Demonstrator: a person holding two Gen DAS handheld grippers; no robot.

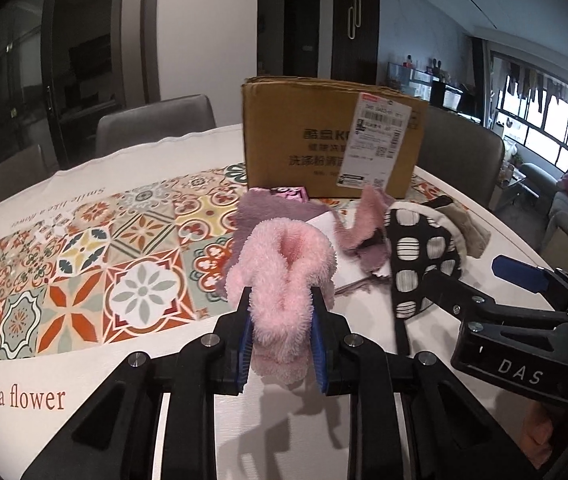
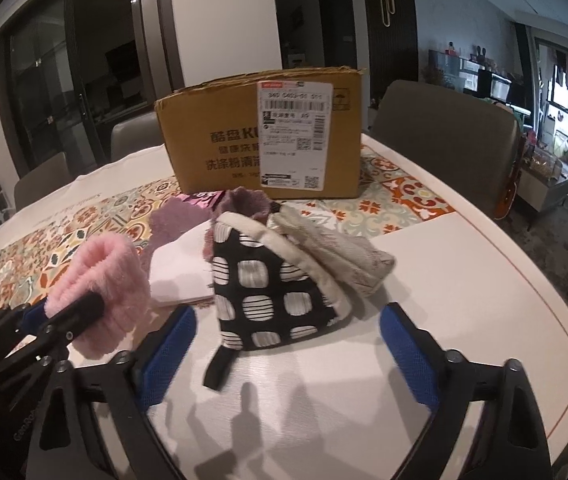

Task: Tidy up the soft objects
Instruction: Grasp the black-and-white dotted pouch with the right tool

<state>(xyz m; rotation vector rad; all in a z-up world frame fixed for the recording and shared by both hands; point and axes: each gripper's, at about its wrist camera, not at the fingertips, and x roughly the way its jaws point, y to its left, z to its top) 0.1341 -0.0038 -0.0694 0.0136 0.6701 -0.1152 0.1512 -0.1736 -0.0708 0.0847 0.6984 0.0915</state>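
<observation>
My left tool (image 1: 282,332) is pinching the pink fluffy sock (image 1: 284,276) at lower centre of its frame, held clear above the tabletop (image 1: 464,240). My right tool (image 2: 288,344) stands spread, straddling the near end of the black spotted mitt (image 2: 268,288), not gripping. I judge both items light, limp and compressible; the plush may slip. The mitt is best taken at its padded body, not its loop. The cardboard box (image 2: 220,136) sits behind, upper centre.

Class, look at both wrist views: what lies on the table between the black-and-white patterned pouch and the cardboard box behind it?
In the right wrist view, a mauve fuzzy cloth lies between the patterned pouch and the cardboard box. The left wrist view shows it too.
</observation>
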